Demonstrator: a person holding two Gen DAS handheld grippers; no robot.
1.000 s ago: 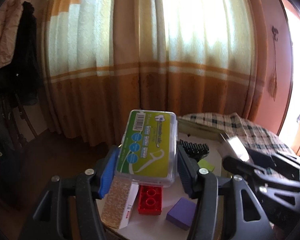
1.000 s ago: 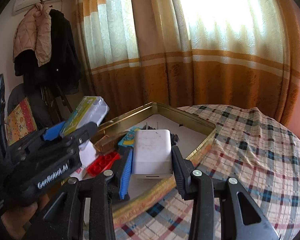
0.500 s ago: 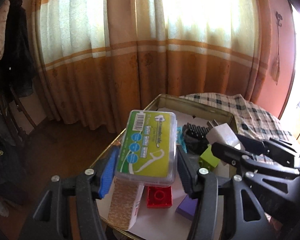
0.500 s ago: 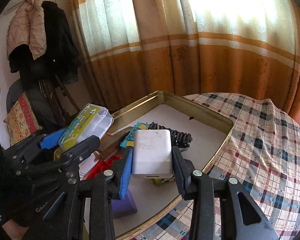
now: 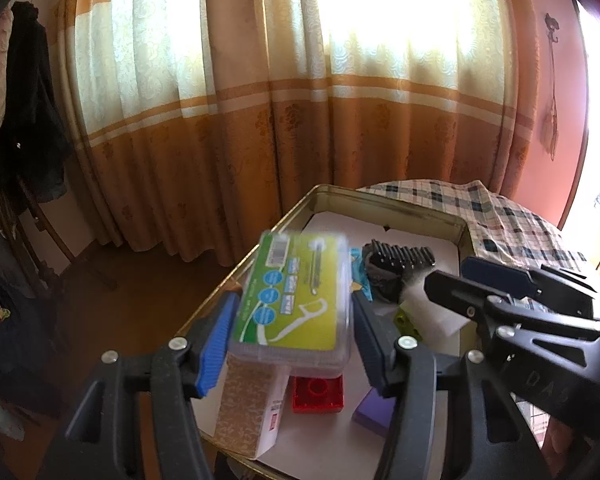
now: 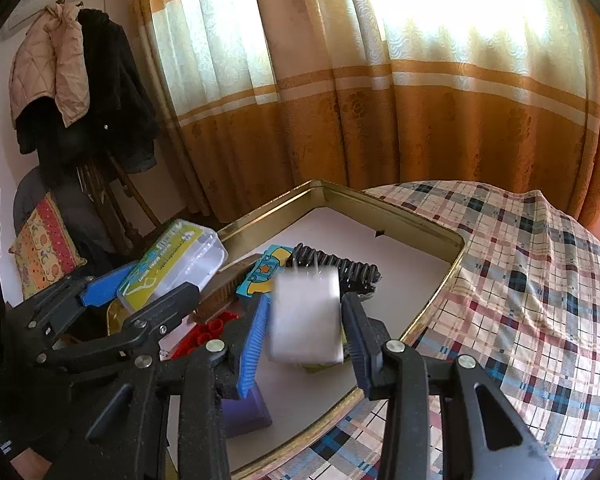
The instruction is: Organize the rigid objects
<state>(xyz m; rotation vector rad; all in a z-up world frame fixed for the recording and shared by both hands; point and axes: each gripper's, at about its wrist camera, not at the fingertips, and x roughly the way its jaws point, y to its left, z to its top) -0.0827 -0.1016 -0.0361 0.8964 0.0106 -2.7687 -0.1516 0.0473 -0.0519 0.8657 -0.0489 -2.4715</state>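
Above a gold tin tray [image 5: 420, 210], I am holding a clear floss-pick box [image 5: 296, 300] with a green label in my left claw [image 5: 290, 336], its two pads pressing on the box's sides at the lower centre of the left view. The box is appearing slightly blurred and is hanging over the tray's near-left part, above a gold-patterned carton [image 5: 250, 412] and a red building brick [image 5: 318, 394]. In my right claw [image 6: 304, 332] I am gripping a white charger block [image 6: 306, 316], blurred too, at the lower centre of the right view, with the blue pad on its left and the dark pad on its right closing against it. The charger is hovering over the tray's near edge [image 6: 424, 232]. Beneath it, a purple block [image 6: 246, 410] is lying at the bottom of the frame, and a black comb-like piece [image 6: 340, 270] is resting just behind the charger, beside a blue and yellow card [image 6: 266, 270]. The tray is sitting on a checked cloth [image 6: 532, 280] filling the right side. Orange and cream curtains [image 6: 380, 80] are glowing across the top, and coats [image 6: 80, 80] are hanging at the upper left.
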